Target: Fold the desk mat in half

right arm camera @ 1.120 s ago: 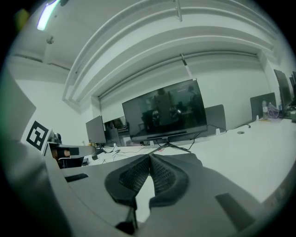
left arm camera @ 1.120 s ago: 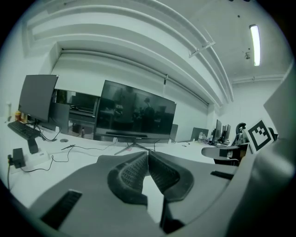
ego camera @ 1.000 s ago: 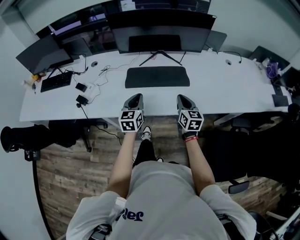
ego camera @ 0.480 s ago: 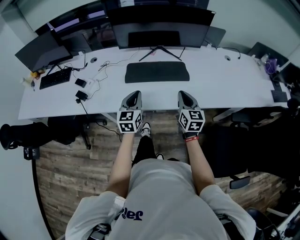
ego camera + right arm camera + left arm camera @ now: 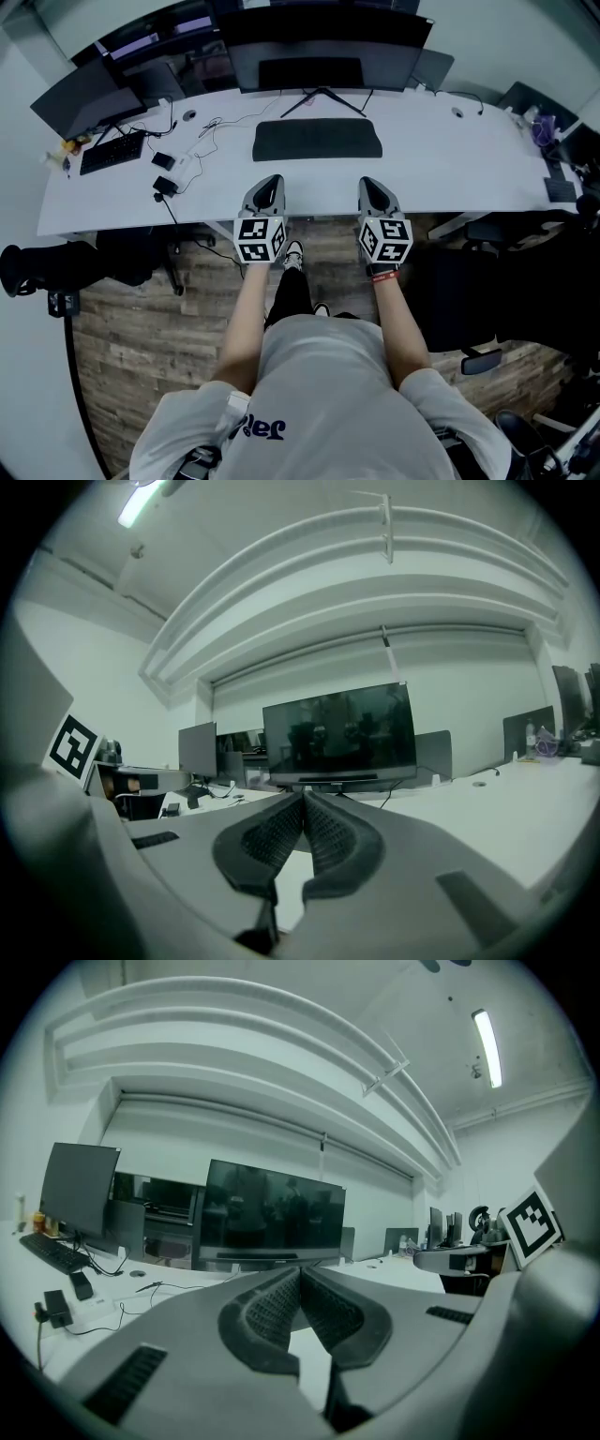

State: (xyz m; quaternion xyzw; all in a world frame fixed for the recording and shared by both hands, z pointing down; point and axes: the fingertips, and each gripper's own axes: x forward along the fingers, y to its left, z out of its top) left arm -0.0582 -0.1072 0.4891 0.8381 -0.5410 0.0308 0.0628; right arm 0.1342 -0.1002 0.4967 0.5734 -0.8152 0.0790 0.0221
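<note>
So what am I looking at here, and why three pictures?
No robot: a person holds a tool with a two-fingered claw in each hand. One picture looks down from a camera on the person's head, showing the left claw and right claw near the front edge of a white desk. The other two come from cameras riding on each claw, looking along its fingers. Both claws are shut, holding nothing. On the desk lie a dark desk mat, flat and unfolded, and a keyboard; a monitor stands behind.

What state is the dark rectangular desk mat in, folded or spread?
Spread: the dark desk mat lies flat on the white desk, no edge lifted.
</note>
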